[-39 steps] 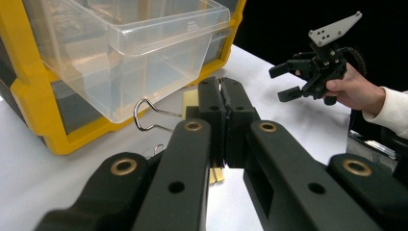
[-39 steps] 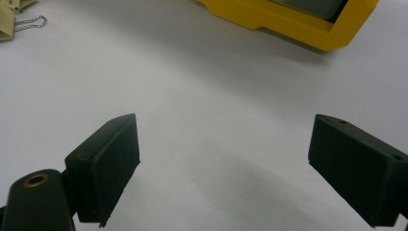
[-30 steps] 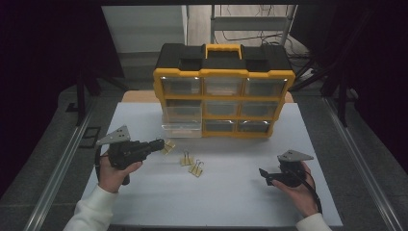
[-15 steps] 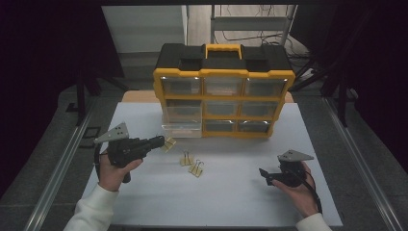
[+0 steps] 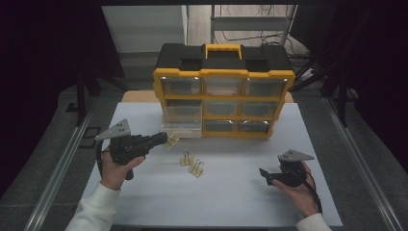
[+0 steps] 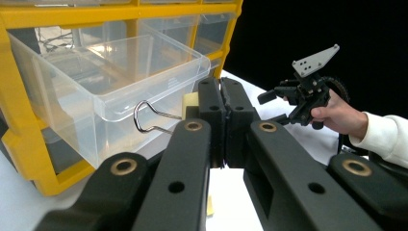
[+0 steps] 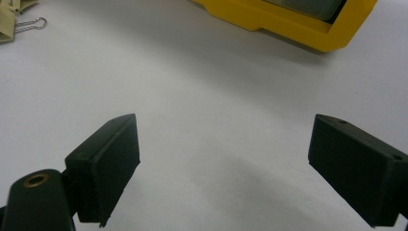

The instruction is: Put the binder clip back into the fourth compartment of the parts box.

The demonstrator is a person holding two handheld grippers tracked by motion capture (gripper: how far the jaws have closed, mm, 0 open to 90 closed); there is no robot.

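Binder clip (image 6: 159,117), cream-coloured with a wire handle, sits pinched in the left claw (image 6: 222,113) just in front of the open clear drawer (image 6: 103,86) of the yellow organizer (image 5: 223,98). Judged from this, the clip should be carried above the drawer rim before letting go. The right claw (image 7: 223,168) rests spread over the white surface (image 7: 216,86). No readable writing shows.

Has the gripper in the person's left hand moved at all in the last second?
Yes, slightly: the left gripper has edged toward the open clear drawer of the yellow organizer, a binder clip in its shut jaws.
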